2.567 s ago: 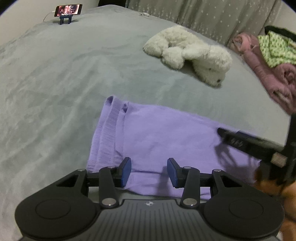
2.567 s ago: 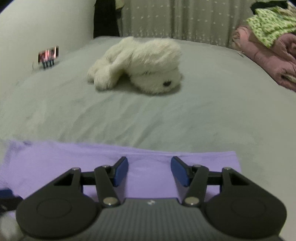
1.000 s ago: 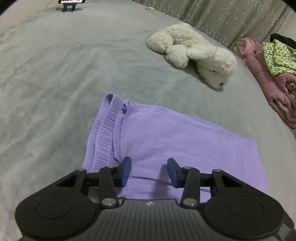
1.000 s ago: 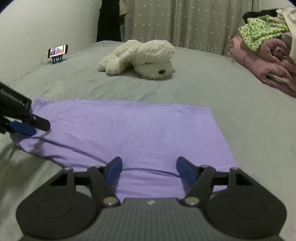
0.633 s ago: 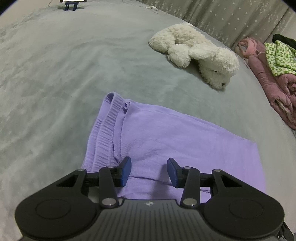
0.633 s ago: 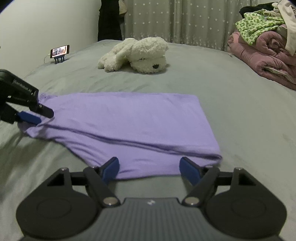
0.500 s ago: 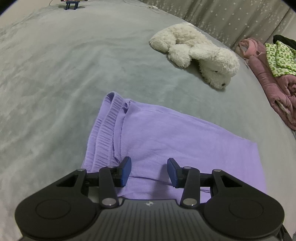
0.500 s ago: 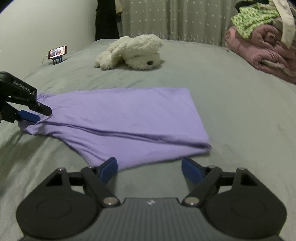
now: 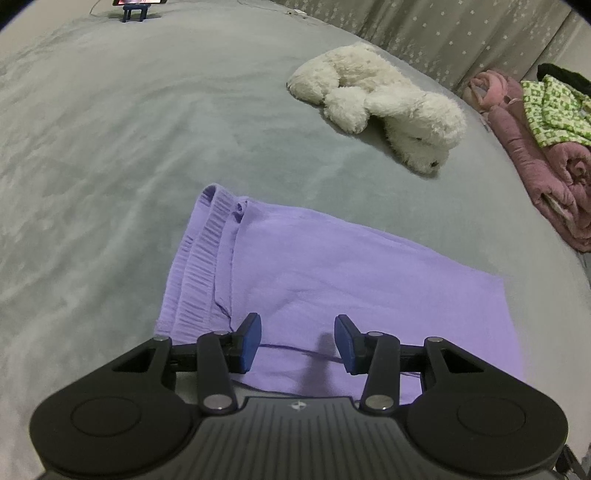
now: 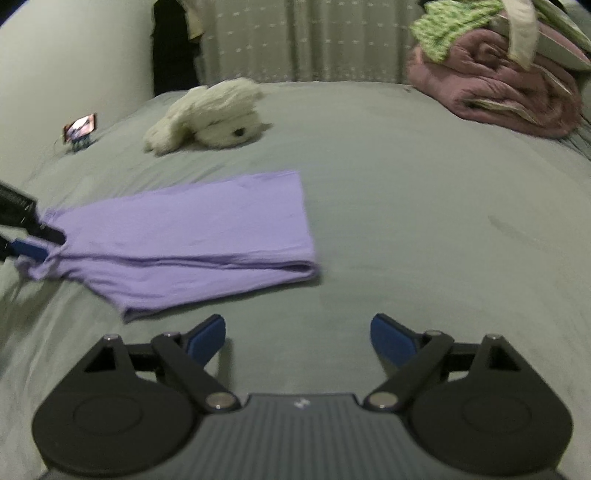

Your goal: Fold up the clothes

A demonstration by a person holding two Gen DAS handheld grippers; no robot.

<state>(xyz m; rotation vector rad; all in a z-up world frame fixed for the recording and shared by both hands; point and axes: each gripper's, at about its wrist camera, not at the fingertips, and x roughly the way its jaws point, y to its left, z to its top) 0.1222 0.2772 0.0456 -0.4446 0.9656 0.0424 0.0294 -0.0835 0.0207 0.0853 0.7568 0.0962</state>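
Note:
A folded purple garment (image 9: 332,273) lies flat on the grey bed; it also shows in the right wrist view (image 10: 192,236). Its ribbed waistband (image 9: 199,266) is at the left end. My left gripper (image 9: 297,341) is open and empty, hovering over the garment's near edge by the waistband. It shows at the left edge of the right wrist view (image 10: 27,240). My right gripper (image 10: 297,339) is wide open and empty, over bare bed in front of the garment's folded right end.
A white plush dog (image 9: 376,107) lies on the bed beyond the garment. A pile of pink blankets and a green patterned cloth (image 10: 509,70) sits at the far right. A phone on a stand (image 9: 136,5) stands at the far left edge. Curtains hang behind.
My right gripper has opened wider and pulled back and to the right, off the garment onto bare bed. My left gripper has stayed in place over the waistband end.

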